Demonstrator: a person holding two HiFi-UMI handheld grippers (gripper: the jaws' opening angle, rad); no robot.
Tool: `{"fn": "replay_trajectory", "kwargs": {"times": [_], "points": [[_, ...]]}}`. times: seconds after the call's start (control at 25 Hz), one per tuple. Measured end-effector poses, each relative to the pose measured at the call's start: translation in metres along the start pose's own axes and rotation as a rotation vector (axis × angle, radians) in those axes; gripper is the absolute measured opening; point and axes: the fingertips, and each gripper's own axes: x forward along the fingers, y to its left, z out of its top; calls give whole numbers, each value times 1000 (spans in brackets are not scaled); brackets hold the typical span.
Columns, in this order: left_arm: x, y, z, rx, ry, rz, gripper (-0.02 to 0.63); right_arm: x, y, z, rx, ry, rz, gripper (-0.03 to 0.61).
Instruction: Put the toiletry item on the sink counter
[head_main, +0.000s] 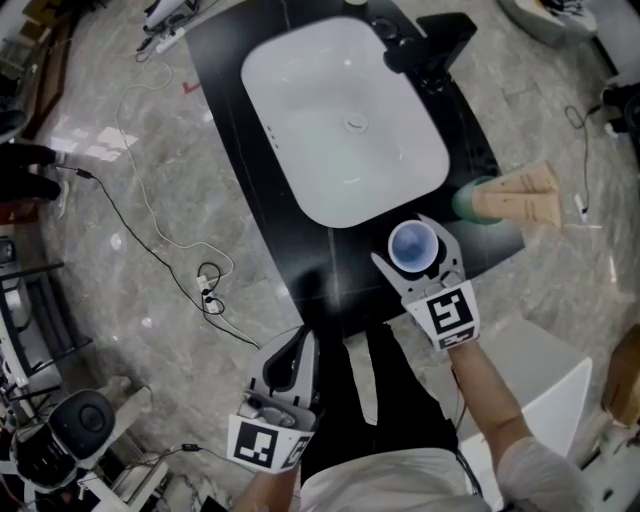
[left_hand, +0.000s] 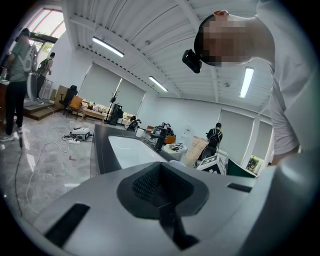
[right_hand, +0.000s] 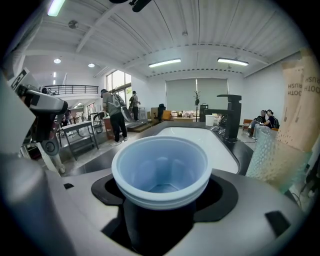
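Observation:
A light blue plastic cup (head_main: 412, 246) stands upright and empty on the black sink counter (head_main: 226, 112), at its near right corner. My right gripper (head_main: 414, 250) is open, its jaws flanking the cup (right_hand: 161, 170) with dark gaps on both sides. A beige toothbrush carton (head_main: 522, 194) in a greenish mesh sleeve (right_hand: 268, 159) stands just right of the cup. My left gripper (head_main: 288, 366) hangs below the counter's near edge, close to the person's body. It is shut with nothing in it, and its jaws (left_hand: 160, 200) meet in the left gripper view.
A white basin (head_main: 340, 120) fills the counter's middle, with a black faucet (head_main: 432, 48) at its far end. Cables and a power strip (head_main: 208, 292) lie on the marble floor to the left. A white object (head_main: 545, 372) stands at the lower right. People stand far back in the room.

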Motion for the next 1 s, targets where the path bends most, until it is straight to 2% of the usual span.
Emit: {"fn": "replay_trajectory", "kwargs": {"times": [0.8,1.0], "points": [[-12,-5,13,24,-16,-14,3,-16,3,-7,52,10,-31,359],[-16,-3,21,46,-33,-15,3,-23,3,-10,88,5,-72,359]]}}
